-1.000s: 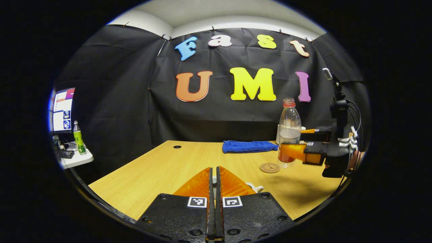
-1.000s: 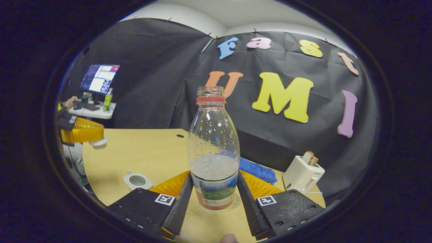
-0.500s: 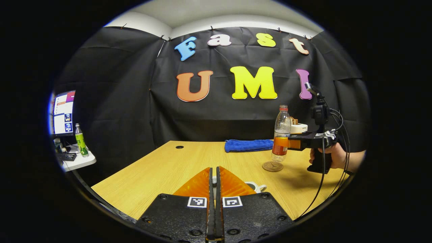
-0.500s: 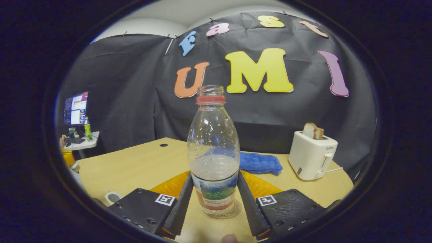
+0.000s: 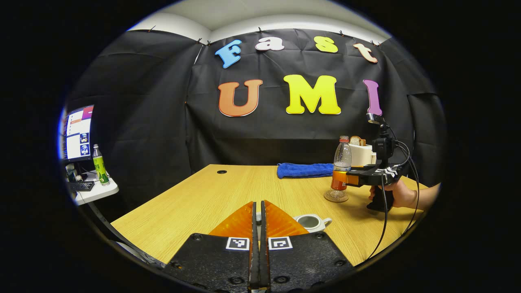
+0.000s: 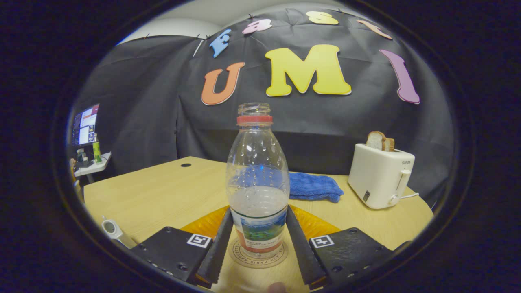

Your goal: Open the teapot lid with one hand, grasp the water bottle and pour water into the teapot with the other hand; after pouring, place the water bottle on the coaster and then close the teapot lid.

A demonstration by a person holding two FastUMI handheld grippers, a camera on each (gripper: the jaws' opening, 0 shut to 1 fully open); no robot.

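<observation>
Left gripper view, left to right. Far left: side table [image 5: 95, 192] bearing a monitor [image 5: 76, 133] and a green bottle [image 5: 98, 165]. Centre: wooden table [image 5: 195, 199]. Bottom centre: left gripper [image 5: 257, 211], fingers pressed together; what sat between the tips could not be told. Just right of those tips: teapot [image 5: 311, 222], mouth uncovered. Middle rear: blue towel [image 5: 303, 169]. Right of centre: water bottle [image 5: 341, 169] standing upright on the coaster [image 5: 336, 197], flanked by the right gripper [image 5: 341, 179] held in a hand [image 5: 397, 194].

Right gripper view, left to right. Lower left edge: teapot [image 6: 113, 230], partly cut off. Bottom centre: right gripper [image 6: 259, 236], both fingers against the label band of the water bottle [image 6: 257, 183], clasping it; bottle partly filled, uncapped, base on the coaster [image 6: 258, 254]. Behind: blue towel [image 6: 313, 186]. Right: white toaster [image 6: 380, 176] with bread.
</observation>
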